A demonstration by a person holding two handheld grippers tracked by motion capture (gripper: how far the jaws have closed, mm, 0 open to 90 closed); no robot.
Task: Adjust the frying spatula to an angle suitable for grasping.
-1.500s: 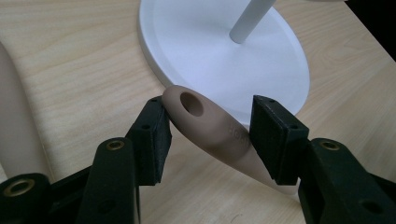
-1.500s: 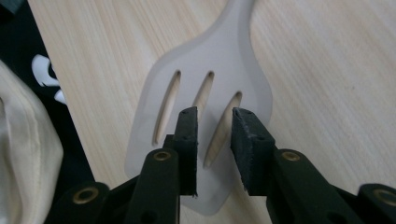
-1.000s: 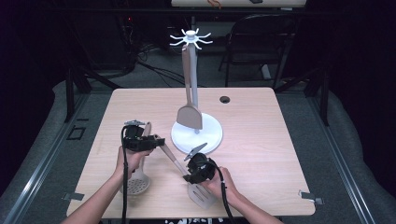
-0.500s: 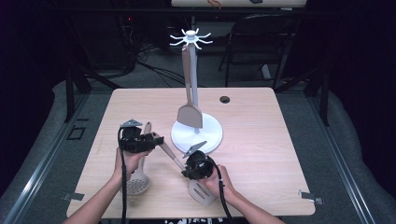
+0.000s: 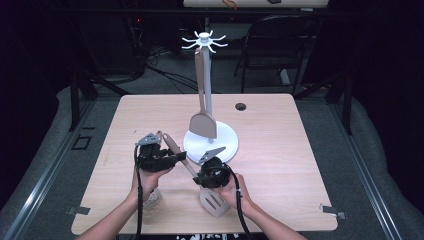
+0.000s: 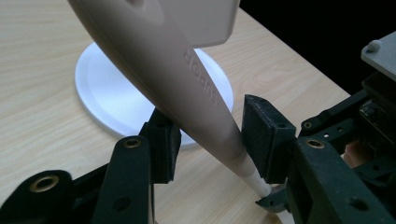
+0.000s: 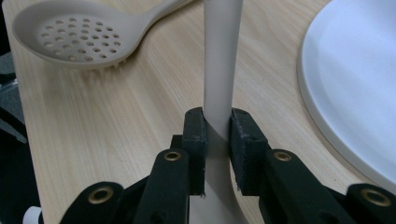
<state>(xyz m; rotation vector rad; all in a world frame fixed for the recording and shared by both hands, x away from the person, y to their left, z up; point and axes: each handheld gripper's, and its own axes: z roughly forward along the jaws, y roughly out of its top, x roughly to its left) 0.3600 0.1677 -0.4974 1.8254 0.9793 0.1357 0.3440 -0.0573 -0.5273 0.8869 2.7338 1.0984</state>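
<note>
spatula handle [image 6: 187, 79] — top cut off by frame edge | skimmer [image 5: 151, 198] — partly hidden under left forearm

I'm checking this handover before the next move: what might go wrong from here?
1. The left gripper has its jaws open around the slotted turner's handle, gap on one side; if the right gripper lets go first, the slotted turner may drop.
2. Swinging the handle up might knock the spatula hanging on the stand.
3. The slotted spoon lies close and could get swept.
</note>
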